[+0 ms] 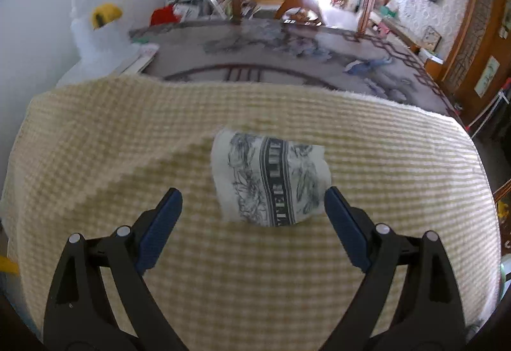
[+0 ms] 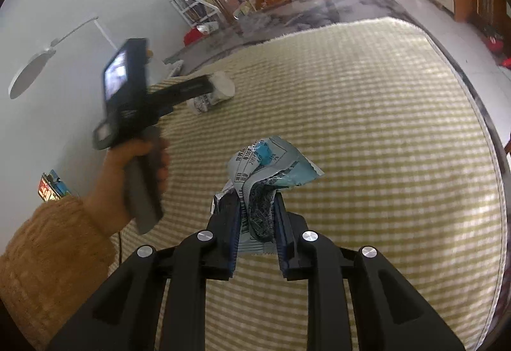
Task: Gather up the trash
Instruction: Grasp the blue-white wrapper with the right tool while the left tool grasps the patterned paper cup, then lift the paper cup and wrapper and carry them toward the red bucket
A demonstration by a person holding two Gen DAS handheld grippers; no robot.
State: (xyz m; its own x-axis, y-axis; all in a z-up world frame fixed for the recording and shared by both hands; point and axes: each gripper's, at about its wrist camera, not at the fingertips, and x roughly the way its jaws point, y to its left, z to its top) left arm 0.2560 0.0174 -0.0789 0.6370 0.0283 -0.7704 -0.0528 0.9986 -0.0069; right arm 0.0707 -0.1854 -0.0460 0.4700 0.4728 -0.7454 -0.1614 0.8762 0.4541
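Blue-silver wrapper (image 2: pixel 271 178) pinched in right tongs (image 2: pixel 257 223) (left tongs (image 1: pixel 252 204) spread).

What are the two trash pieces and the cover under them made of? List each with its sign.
Printed cup: looks like matte paper, dented side, black print on white.
Wrapper, pinched in the right tool: probably thin plastic film, sharply creased with a silvery inner face.
Checked cover: seems woven, napped fabric with a fuzzy edge.

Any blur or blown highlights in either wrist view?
Left wrist: the paper cup and checked mat are soft; the window at the top is blown out. Right wrist: the held wrapper is sharp, the left claw motion-smeared, the doorway overexposed.
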